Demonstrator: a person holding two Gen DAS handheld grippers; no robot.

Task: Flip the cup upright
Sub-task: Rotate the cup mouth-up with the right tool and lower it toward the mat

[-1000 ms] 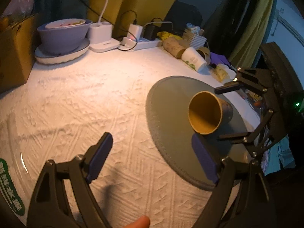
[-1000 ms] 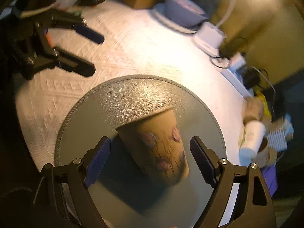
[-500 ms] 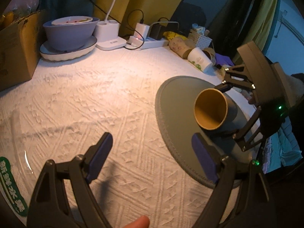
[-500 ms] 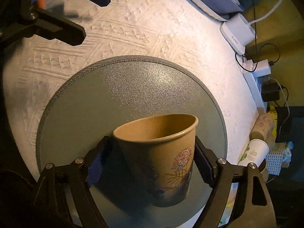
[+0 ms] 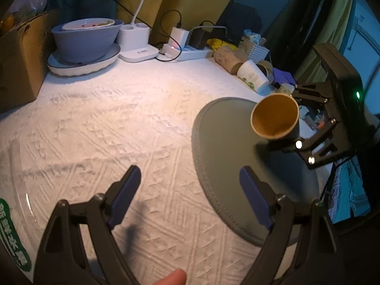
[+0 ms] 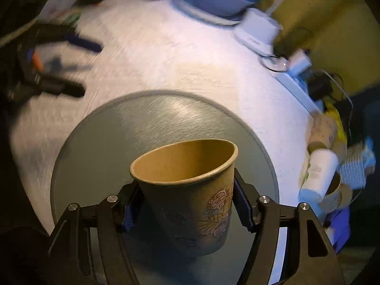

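A brown paper cup (image 6: 190,194) with a cartoon print is held between the pads of my right gripper (image 6: 187,206), which is shut on its lower body. The cup is lifted above the round grey mat (image 6: 118,137), its mouth up and tilted a little. In the left wrist view the cup (image 5: 275,117) hangs over the mat (image 5: 225,156) with its mouth facing the camera, and the right gripper (image 5: 315,128) grips it from the right. My left gripper (image 5: 190,194) is open and empty, low over the white tablecloth left of the mat.
A blue bowl on a white plate (image 5: 83,45), a lamp base (image 5: 137,45) and a power strip (image 5: 190,51) stand at the back. Spare paper cups (image 5: 251,74) and a small basket lie beyond the mat. A cardboard box (image 5: 16,59) stands at the left.
My right gripper closed on the cup, lifted it off the mat and turned it from lying on its side to mouth up. The left gripper stayed open in place.
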